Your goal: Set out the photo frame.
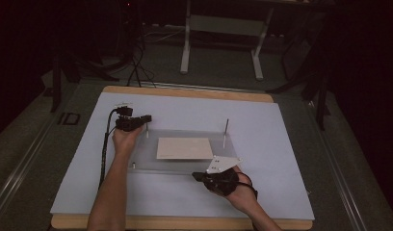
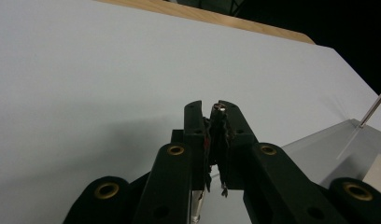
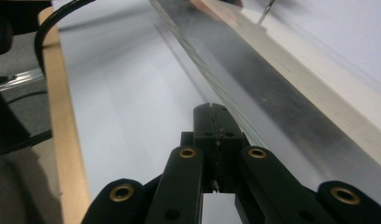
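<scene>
A clear plastic plate (image 1: 146,155) lies on the pale blue sheet, with a beige card (image 1: 184,147) on its middle. Thin metal pins stand at its corners. My left gripper (image 1: 147,118) is at the plate's far left corner. In the left gripper view its jaws (image 2: 213,110) are shut on the top of one upright metal pin (image 2: 219,108). Another pin (image 1: 226,129) stands free at the far right corner. My right gripper (image 1: 195,175) hovers by the plate's near edge (image 3: 254,79), shut, with nothing between its jaws (image 3: 211,108).
The blue sheet (image 1: 281,144) covers a wooden tabletop whose edge (image 1: 185,222) shows at the front. A short pin (image 1: 134,165) sits at the plate's near left corner. Beyond the table stand a metal frame (image 1: 223,29) and cables on a dark floor.
</scene>
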A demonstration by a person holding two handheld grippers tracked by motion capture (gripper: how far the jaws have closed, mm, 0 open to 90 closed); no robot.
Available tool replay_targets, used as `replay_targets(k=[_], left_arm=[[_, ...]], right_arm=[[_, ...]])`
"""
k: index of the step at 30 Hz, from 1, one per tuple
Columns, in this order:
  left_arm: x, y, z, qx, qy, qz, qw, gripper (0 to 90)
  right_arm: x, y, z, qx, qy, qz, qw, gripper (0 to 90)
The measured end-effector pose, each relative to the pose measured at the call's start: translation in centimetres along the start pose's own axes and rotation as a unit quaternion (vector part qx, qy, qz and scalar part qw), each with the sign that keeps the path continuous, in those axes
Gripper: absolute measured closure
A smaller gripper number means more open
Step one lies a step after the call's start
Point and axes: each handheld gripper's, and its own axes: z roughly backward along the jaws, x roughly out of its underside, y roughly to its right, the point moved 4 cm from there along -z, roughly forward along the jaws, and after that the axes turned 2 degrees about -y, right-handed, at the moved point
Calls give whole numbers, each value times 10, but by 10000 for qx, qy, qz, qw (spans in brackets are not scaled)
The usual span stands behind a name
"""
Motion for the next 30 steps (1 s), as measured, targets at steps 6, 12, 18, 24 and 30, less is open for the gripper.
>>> replay_targets(k=[6, 12, 18, 24, 30], left_arm=[[0, -1, 0, 32, -5, 14, 10000, 832], [-1, -3, 1, 240, -39, 50, 9997, 813], [-5, 1, 3, 275, -68, -75, 9996, 696], [-4, 1, 4, 332, -207, -119, 9992, 639], [-3, -2, 11, 278, -184, -173, 9993, 630]], right_arm=[[-3, 1, 1, 134, 70, -4, 9999, 900], [-5, 2, 2, 148, 90, -34, 9998, 900], [-5, 2, 2, 137, 174, -122, 9997, 900], [-7, 3, 3, 150, 239, -158, 9995, 900], [-8, 4, 4, 167, 312, -192, 9992, 900]])
